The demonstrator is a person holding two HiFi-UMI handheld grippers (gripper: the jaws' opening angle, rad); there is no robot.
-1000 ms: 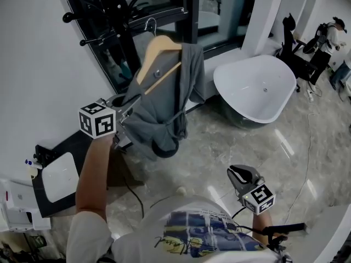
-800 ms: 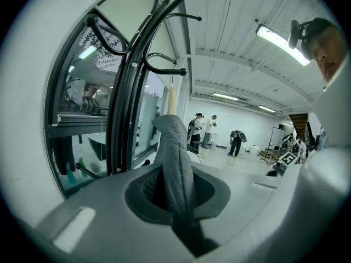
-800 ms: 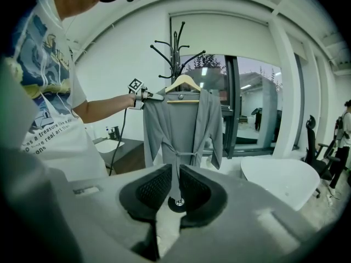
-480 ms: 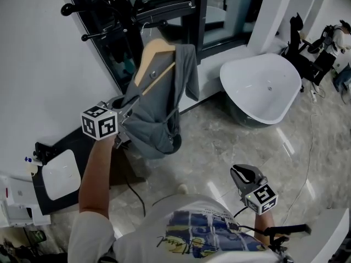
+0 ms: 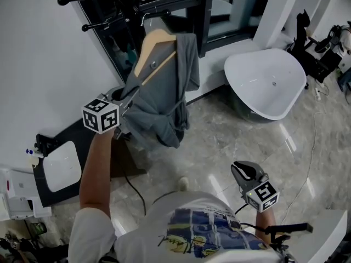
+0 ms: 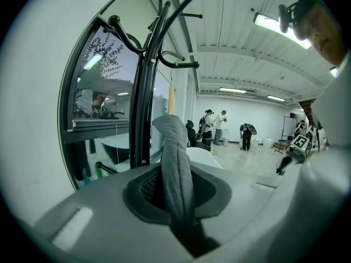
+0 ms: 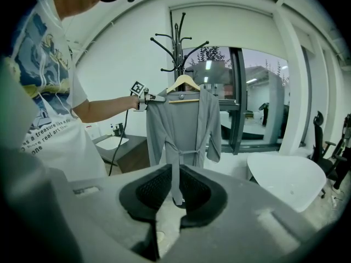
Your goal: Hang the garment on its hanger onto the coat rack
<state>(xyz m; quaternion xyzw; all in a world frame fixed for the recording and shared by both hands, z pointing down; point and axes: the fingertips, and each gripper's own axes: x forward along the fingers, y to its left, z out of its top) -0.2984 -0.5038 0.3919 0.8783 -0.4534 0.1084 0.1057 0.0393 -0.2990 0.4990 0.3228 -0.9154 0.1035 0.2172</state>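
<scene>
A grey robe [image 5: 164,103] hangs on a wooden hanger [image 5: 156,40] in front of the black coat rack [image 5: 101,23]. My left gripper [image 5: 129,106] holds the robe at its left shoulder edge. Its jaws are opening, and a fold of grey cloth [image 6: 175,152] still runs up between them in the left gripper view [image 6: 174,193]. The hanger's wire hook [image 6: 171,75] is close under a rack arm [image 6: 178,64]; I cannot tell whether they touch. My right gripper [image 5: 242,170] is low at the right, far from the robe [image 7: 184,119], with a narrow gap and nothing between its jaws [image 7: 176,188].
A white bathtub [image 5: 269,84] stands on the marble floor to the right. A dark cabinet with a white basin [image 5: 57,171] sits at the left wall, with a cable trailing past it. Black window frames stand behind the rack. Several people stand far back in the room [image 6: 219,127].
The hanger and robe have moved a little left and up towards the rack arms, and the robe's hem has swung. The right gripper has hardly moved.
</scene>
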